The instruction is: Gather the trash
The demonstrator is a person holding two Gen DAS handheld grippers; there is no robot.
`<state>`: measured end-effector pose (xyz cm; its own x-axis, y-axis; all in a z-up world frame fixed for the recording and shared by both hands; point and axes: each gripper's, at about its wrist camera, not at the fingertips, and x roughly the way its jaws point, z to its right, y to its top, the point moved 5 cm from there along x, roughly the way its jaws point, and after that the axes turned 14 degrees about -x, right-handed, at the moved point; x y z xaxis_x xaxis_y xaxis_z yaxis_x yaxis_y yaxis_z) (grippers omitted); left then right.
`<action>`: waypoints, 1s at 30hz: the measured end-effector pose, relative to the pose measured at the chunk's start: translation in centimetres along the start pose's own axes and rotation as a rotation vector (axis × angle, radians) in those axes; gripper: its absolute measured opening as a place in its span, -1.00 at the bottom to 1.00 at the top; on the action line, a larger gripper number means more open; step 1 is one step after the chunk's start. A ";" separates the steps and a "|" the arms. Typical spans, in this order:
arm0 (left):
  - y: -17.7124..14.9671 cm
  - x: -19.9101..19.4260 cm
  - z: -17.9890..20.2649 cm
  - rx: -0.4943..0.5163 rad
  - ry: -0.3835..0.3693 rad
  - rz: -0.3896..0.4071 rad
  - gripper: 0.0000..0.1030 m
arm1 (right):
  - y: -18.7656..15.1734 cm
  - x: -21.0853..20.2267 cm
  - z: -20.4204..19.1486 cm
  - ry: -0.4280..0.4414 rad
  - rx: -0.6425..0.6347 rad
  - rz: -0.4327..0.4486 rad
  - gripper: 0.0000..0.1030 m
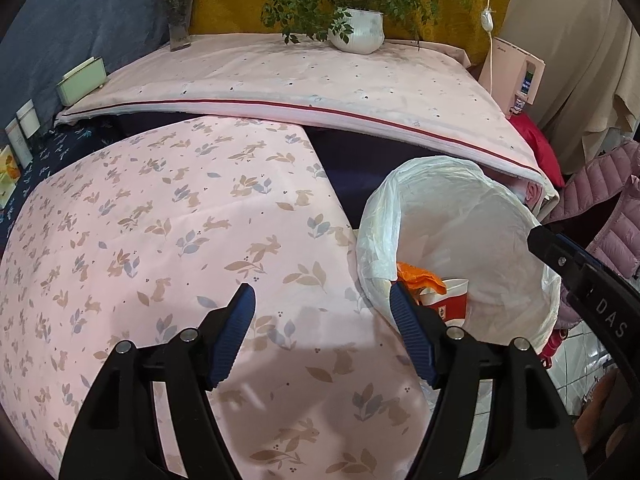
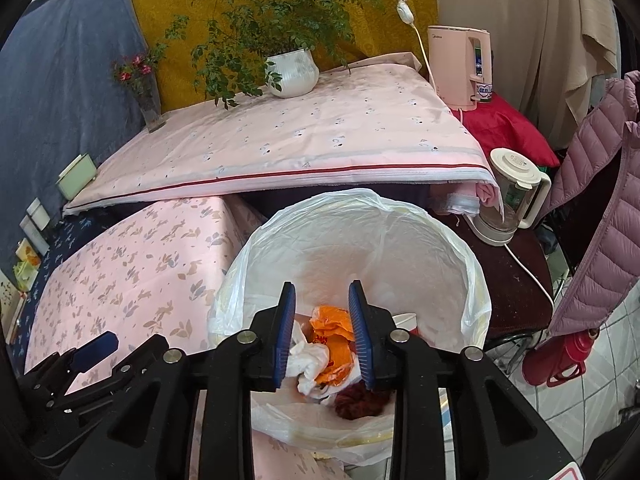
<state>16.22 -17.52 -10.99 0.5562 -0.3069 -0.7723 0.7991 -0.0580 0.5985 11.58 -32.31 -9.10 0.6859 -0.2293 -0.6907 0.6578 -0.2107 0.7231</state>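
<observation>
Right gripper (image 2: 322,330), ribbed blue pads parted, above crinkly plastic-lined bin (image 2: 472,280).

A lived-in home room: a table under a rabbit-print cloth (image 1: 180,240), a potted plant (image 2: 292,72), a kettle (image 2: 512,196), a water dispenser (image 2: 460,64), and a puffer jacket (image 2: 600,216) hanging beside them.

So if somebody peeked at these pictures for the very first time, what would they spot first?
Probably the trash bin lined with a white plastic bag, sitting right of the bunny-print pink cloth, with an orange wrapper and crumpled white tissue inside. The right hand-held gripper hangs open just above that trash. Farther back, a leafy green plant in a white pot stands on a pink-covered table.
</observation>
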 end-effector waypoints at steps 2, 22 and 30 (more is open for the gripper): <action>-0.2 -0.1 -0.2 0.006 0.008 0.005 0.29 | -0.1 -0.1 -0.3 0.001 -0.007 -0.002 -0.38; -2.6 -2.4 -2.2 0.004 0.058 0.027 0.57 | -3.0 -2.3 -1.5 -0.037 -0.079 -0.029 0.32; -3.6 -3.5 -3.5 -0.022 0.080 0.031 0.72 | -4.4 -4.0 -1.7 -0.083 -0.108 -0.031 0.60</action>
<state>12.21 -12.91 -11.23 0.5961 -0.2314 -0.7688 0.7858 -0.0284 0.6179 6.48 -28.87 -9.53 0.6396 -0.3028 -0.7066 0.7109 -0.1166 0.6935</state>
